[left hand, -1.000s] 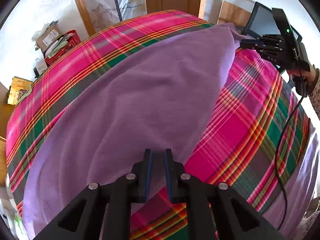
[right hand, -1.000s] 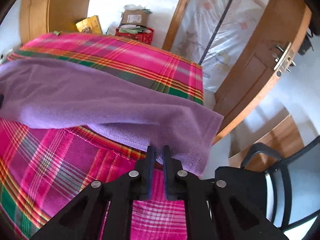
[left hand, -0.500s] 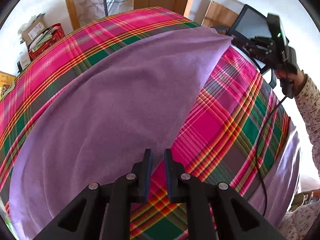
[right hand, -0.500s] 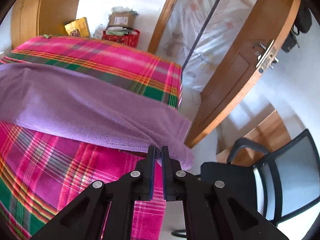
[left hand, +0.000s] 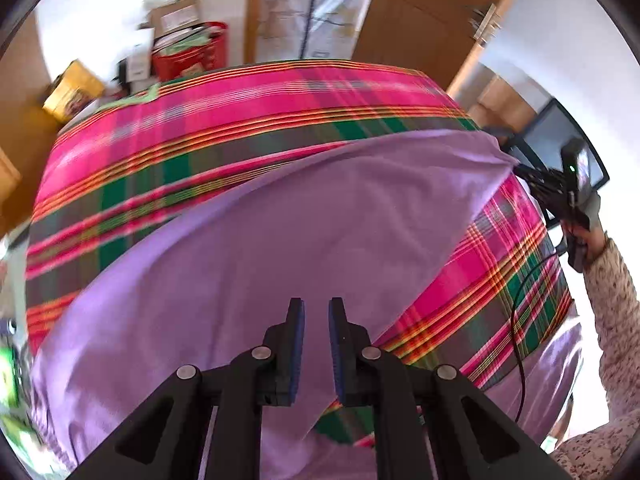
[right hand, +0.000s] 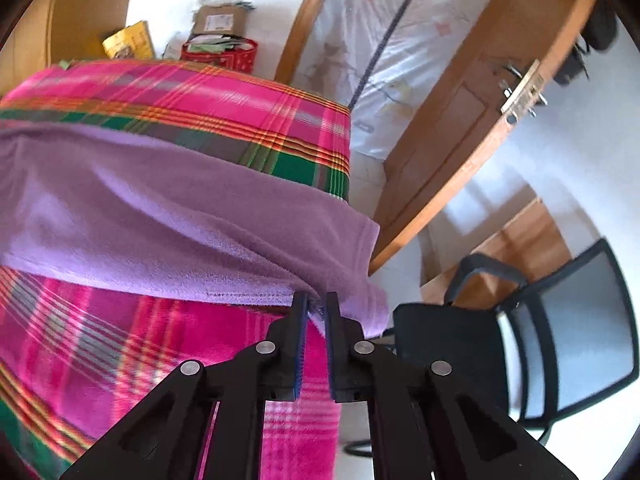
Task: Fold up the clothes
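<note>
On my left, the left gripper (left hand: 316, 312) has its fingers drawn narrow over the lilac cloth (left hand: 300, 240); fabric runs under and between them, so I judge it pinched on the near edge, though the contact itself is hidden. Against a second ago, the cloth ahead of this tool covers more of the plaid blanket (left hand: 240, 128): its far edge has swung up and away, and the bare plaid to the right of my fingers has shrunk.

On my right, the right gripper (right hand: 316, 304) is clamped on the cloth's hemmed corner (right hand: 248, 294), the fabric bunching right at its fingertips. That corner has travelled out toward the bed's far edge, near the office chair (right hand: 560, 320); the left view shows the same tool (left hand: 560, 188) at the stretched tip.

I judge the sheet is being carried taut across the bed, either spreading it flat or laying one half over.
</note>
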Tool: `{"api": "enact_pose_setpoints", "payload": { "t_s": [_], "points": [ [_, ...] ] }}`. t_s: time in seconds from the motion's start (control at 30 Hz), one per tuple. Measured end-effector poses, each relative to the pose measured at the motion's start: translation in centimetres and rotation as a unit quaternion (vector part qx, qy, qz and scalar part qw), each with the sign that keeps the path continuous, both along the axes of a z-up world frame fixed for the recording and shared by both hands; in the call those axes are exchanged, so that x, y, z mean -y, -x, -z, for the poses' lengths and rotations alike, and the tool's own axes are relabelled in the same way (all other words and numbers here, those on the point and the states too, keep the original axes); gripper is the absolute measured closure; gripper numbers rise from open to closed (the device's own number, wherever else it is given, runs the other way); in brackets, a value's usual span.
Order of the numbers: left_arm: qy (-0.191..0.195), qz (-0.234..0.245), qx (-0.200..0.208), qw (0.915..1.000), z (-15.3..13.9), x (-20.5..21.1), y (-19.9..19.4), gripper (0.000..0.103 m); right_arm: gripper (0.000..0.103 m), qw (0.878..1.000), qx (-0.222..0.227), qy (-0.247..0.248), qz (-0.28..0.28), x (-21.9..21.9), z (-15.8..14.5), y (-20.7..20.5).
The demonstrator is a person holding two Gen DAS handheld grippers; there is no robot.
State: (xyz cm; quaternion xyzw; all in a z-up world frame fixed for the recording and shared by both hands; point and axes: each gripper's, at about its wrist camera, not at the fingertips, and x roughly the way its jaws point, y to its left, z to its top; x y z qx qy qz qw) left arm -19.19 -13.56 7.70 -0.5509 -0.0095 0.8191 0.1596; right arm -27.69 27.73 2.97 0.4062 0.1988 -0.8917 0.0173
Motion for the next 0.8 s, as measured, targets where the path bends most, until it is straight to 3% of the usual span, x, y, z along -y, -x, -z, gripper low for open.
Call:
{"api": "enact_pose_setpoints", "payload": {
  "t_s": [0.17, 0.23, 0.3, 0.4, 0.5, 0.67, 0.8],
  "points": [
    [-0.006, -0.034, 0.003, 0.9994, -0.5, 2.3, -1.3, 0.09, 0.088, 0.999, -0.019, 0.049, 0.007, 1.7, -2.3, -1.8],
    [-0.009, -0.048, 0.009, 0.9988, -0.4, 3.3, -1.8, 0.09, 0.085, 0.994, -0.013, 0.106, -0.014, 2.9, -3.1, -2.7],
    [-0.008, -0.06, 0.015, 0.998, -0.1, 4.1, -2.2, 0.09, 0.082, 0.987, 0.018, 0.144, -0.07, 6.1, -2.7, -3.8],
    [-0.016, -0.074, 0.027, 0.9967, 0.7, 5.2, -2.9, 0.09, 0.08, 0.966, 0.067, 0.196, -0.156, 11.0, -2.0, -5.5],
    [-0.027, -0.082, 0.042, 0.9953, 2.0, 6.1, -3.4, 0.089, 0.079, 0.932, 0.115, 0.246, -0.241, 16.0, -1.2, -7.2],
    [-0.045, -0.086, 0.06, 0.9935, 3.7, 6.5, -3.7, 0.088, 0.073, 0.892, 0.161, 0.277, -0.318, 22.5, 0.4, -9.2],
    [-0.059, -0.081, 0.069, 0.9926, 4.7, 6.2, -3.6, 0.088, 0.073, 0.873, 0.186, 0.284, -0.35, 26.4, 1.5, -10.0]
  ]
}}
